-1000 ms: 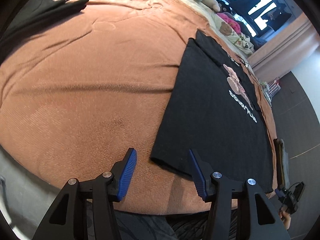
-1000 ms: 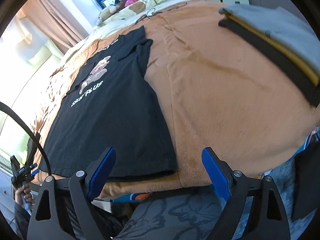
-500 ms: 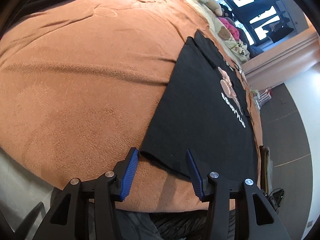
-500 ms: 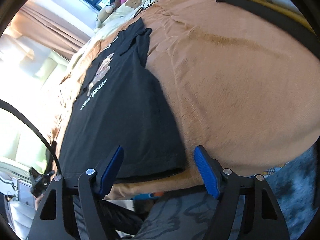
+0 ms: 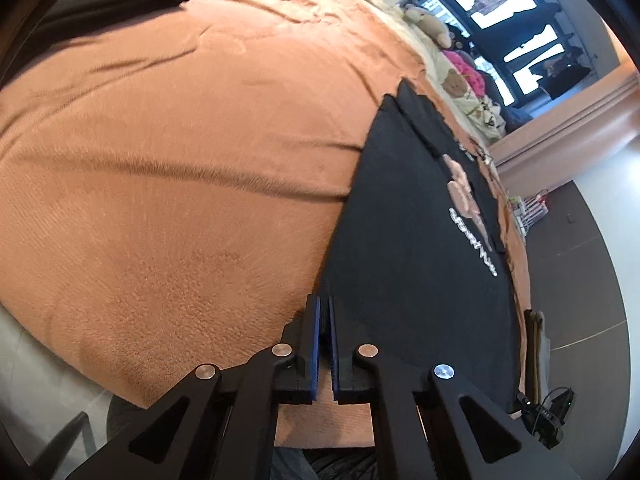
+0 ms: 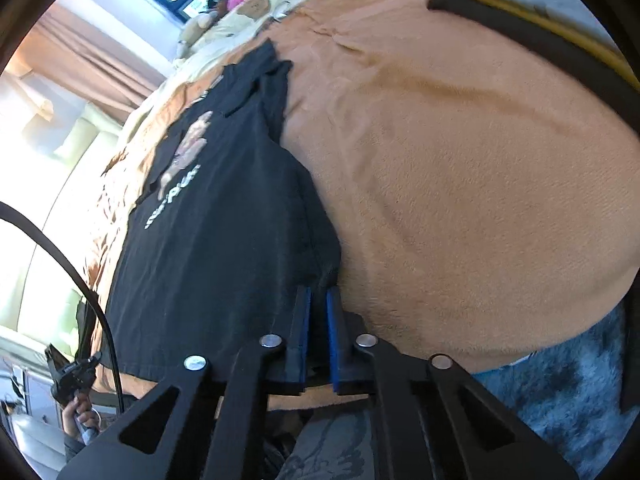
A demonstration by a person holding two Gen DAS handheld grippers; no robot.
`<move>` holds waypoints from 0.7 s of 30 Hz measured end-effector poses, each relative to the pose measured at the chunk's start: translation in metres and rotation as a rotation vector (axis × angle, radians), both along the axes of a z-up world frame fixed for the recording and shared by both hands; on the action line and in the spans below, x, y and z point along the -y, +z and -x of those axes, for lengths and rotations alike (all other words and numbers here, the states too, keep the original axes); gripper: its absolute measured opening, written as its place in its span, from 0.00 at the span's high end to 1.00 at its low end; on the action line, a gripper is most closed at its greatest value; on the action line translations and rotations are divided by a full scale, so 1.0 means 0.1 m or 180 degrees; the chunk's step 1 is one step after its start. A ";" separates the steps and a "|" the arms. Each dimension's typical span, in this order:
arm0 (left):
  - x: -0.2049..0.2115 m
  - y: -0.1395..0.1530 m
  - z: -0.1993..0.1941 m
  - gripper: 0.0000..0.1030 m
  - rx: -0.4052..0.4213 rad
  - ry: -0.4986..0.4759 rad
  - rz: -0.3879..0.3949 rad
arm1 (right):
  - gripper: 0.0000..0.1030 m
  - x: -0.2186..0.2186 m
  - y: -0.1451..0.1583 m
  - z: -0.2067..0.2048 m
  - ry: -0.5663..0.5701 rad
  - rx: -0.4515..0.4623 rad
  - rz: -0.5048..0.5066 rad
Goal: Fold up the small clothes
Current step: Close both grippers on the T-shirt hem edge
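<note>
A black T-shirt with a pink bear print and white lettering lies flat on the orange blanket, hem toward me. My left gripper is shut on the hem's near left corner, its blue pads pinching the cloth. In the right wrist view the same T-shirt spreads to the left, and my right gripper is shut on the hem's near right corner, where the fabric bunches up between the pads. The orange blanket fills the right half of that view.
Folded clothes in grey, yellow and black are stacked at the blanket's far right. Stuffed toys and pillows lie at the head of the bed by the window. A blue-grey rug lies on the floor; a hand with a device shows low left.
Both grippers went from wide open, straddling the hem corners, to shut on them. The right corner's fabric has puckered upward.
</note>
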State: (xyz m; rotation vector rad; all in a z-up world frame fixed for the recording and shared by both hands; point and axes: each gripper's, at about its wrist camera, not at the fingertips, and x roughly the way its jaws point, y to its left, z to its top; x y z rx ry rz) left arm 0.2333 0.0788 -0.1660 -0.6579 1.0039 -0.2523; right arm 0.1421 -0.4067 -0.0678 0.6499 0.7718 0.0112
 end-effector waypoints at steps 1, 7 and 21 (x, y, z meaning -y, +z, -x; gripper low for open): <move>0.00 0.04 0.00 0.96 0.0029 -0.0001 0.0011 | 0.97 -0.02 0.04 0.01 0.0012 0.0042 0.0028; 0.02 0.37 0.06 0.97 0.0263 -0.0027 0.0053 | 0.97 -0.03 0.32 0.19 -0.0001 0.0277 0.0070; -0.19 0.68 0.45 0.98 0.0472 0.0045 0.0079 | 0.98 -0.05 0.43 0.55 0.0145 0.0547 -0.0014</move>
